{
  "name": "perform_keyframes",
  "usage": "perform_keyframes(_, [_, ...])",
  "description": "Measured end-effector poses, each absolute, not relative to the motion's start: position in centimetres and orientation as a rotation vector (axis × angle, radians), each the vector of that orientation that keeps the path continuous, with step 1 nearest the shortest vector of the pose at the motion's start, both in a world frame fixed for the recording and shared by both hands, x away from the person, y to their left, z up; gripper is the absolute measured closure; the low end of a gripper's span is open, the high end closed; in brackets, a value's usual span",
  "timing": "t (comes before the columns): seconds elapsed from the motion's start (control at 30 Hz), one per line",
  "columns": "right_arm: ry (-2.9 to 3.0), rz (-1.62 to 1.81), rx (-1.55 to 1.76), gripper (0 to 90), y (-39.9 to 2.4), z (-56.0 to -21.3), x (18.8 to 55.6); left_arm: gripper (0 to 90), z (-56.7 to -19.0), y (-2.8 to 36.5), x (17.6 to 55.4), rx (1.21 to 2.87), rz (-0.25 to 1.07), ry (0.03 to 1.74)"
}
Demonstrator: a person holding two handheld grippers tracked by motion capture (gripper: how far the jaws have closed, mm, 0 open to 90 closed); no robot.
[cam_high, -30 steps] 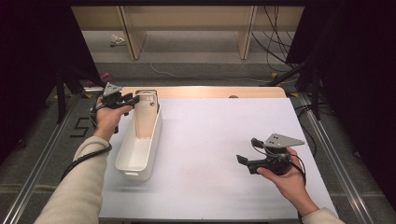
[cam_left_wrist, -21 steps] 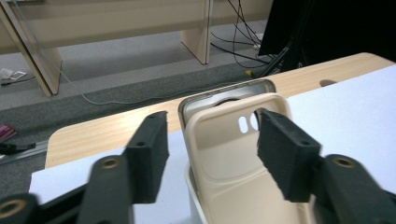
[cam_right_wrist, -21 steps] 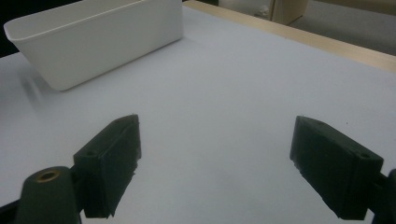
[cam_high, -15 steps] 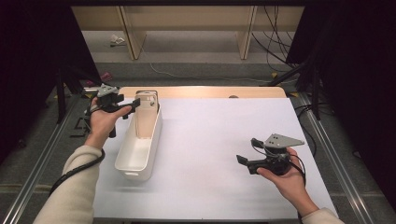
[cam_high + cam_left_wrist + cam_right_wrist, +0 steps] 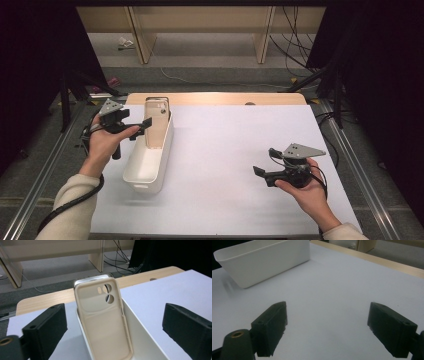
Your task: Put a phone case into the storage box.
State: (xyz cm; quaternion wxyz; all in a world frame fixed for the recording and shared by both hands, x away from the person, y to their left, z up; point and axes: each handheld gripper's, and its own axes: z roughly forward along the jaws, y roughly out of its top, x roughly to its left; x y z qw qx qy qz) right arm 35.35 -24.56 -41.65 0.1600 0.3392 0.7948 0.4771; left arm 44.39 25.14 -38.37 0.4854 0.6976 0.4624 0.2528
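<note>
A beige phone case (image 5: 103, 320) is stood upright at the far end of a white tub (image 5: 148, 157) on the table's (image 5: 240, 150) left. The left tongs (image 5: 145, 123), just spread wide, are held released just left of it. The right tongs (image 5: 258, 171) are kept released, well apart, near right.

floor: grey (image 5: 210, 62) | furniture: pale wooden legs (image 5: 263, 35) — cables (image 5: 295, 30) beside | sides: dark — unlit

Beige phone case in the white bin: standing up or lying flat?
Standing up. The beige plastic phone case stands on end at the far end of the long white plastic bin, its top above the rim, camera cutouts uppermost.
</note>
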Motion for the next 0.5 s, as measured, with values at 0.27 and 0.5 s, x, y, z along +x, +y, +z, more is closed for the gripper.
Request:
perform_keyframes(0.27, [2.266, 1.369, 0.968, 17.0, -24.6, -41.6, 35.3, 0.0, -38.7, 24.1, 41.6, 1.699, 0.529, 1.049])
perform_keyframes(0.5, [2.267, 1.370, 0.963, 17.0, -24.6, -41.5, 35.3, 0.0, -38.8, 23.1, 39.1, 1.705, 0.504, 0.967])
